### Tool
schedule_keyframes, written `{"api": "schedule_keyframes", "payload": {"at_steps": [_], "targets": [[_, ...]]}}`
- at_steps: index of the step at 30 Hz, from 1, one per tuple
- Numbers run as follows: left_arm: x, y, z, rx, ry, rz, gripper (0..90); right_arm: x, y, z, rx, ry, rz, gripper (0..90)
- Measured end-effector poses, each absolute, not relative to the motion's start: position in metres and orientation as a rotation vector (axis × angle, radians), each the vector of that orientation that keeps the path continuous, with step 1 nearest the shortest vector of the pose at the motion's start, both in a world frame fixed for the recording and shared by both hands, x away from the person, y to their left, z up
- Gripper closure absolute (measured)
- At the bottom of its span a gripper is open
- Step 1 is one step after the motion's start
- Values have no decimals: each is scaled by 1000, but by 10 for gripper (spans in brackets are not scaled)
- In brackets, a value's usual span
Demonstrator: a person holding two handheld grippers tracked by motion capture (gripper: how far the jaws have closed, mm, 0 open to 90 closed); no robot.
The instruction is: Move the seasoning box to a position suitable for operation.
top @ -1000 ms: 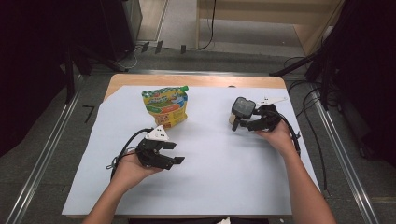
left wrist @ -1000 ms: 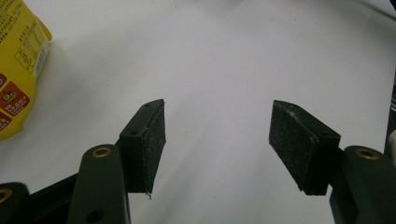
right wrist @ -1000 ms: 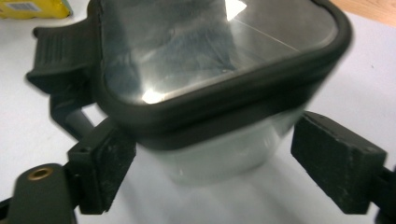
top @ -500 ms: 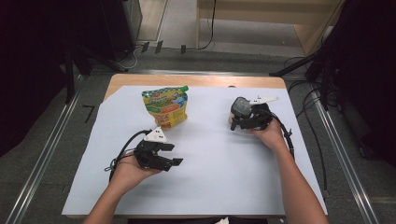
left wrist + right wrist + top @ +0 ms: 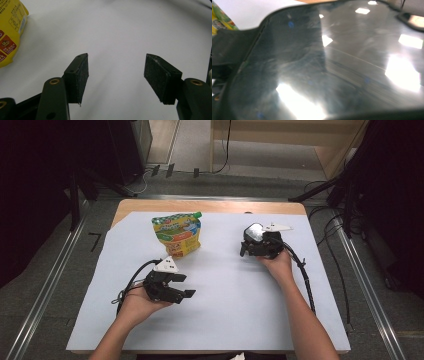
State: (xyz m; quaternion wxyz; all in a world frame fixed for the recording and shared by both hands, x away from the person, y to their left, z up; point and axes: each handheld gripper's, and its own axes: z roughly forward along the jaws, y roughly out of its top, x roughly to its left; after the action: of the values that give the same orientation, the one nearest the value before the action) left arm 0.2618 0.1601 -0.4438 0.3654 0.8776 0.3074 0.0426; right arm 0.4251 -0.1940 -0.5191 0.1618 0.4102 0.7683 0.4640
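Right gripper view puts a glossy black slab hard up against the lens, its smooth, faintly scuffed face mirroring the ceiling lights, its edge rounded. From above, the slab sits at the tip of our right gripper. It hides the fingers, but we judge them clamped on it, since it rides tilted and clear of the tabletop. That fits carrying a flat, slippery thing by its edge. Beyond those fingers and off to their side stands a yellow-and-green pouch, soft-sided, printed, with a green cap. Our left gripper rests low on the white sheet with its fingers spread wide on nothing. Their flat pads are rough and dark, and the pouch lies just outside the left finger, ready to be steadied.
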Motion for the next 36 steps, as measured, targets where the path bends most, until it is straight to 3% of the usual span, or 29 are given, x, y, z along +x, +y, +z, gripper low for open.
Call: {"api": "schedule_keyframes", "payload": {"at_steps": [1,20,36], "targets": [[262,161,-444,2256,789,109,372,423,-193,-519,1158,2186,1291,157],[263,162,-444,2242,796,101,371,405,-195,-505,1151,2174,1320,159],[267,156,-443,2234,780,81,370,336,-188,-475,1073,2232,1377,158]]}}
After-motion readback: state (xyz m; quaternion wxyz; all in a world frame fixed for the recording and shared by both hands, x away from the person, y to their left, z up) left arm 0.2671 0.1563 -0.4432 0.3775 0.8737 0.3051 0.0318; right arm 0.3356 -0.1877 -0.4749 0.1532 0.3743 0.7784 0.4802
